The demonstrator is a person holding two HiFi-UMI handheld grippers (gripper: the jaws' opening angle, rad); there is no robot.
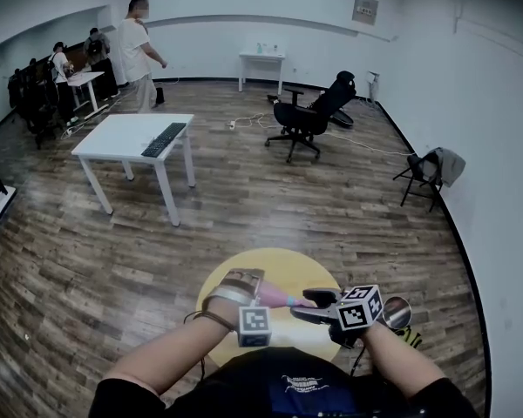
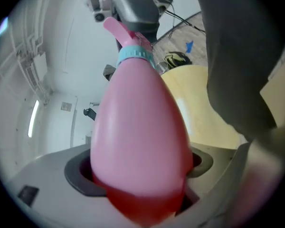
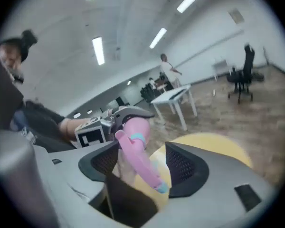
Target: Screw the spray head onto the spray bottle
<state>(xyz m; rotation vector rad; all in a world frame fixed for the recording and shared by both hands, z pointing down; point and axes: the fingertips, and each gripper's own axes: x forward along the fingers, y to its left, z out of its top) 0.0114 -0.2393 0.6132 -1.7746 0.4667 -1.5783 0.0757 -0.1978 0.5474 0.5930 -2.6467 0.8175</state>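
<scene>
Left gripper (image 2: 140, 175) pinches the pink bottle (image 2: 140, 122) by its fat body. The spray head (image 3: 135, 151) sits on its neck, between the spread jaws of the right gripper (image 3: 145, 163). Both hover over the near edge of the round yellow bench (image 1: 288, 266) — open wood floor (image 1: 270, 198) beyond.

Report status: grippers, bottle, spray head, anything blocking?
Left gripper shut on pink spray bottle. Right gripper open, fingers astride spray head, which sits on the bottle neck. Nothing blocking in view.
</scene>
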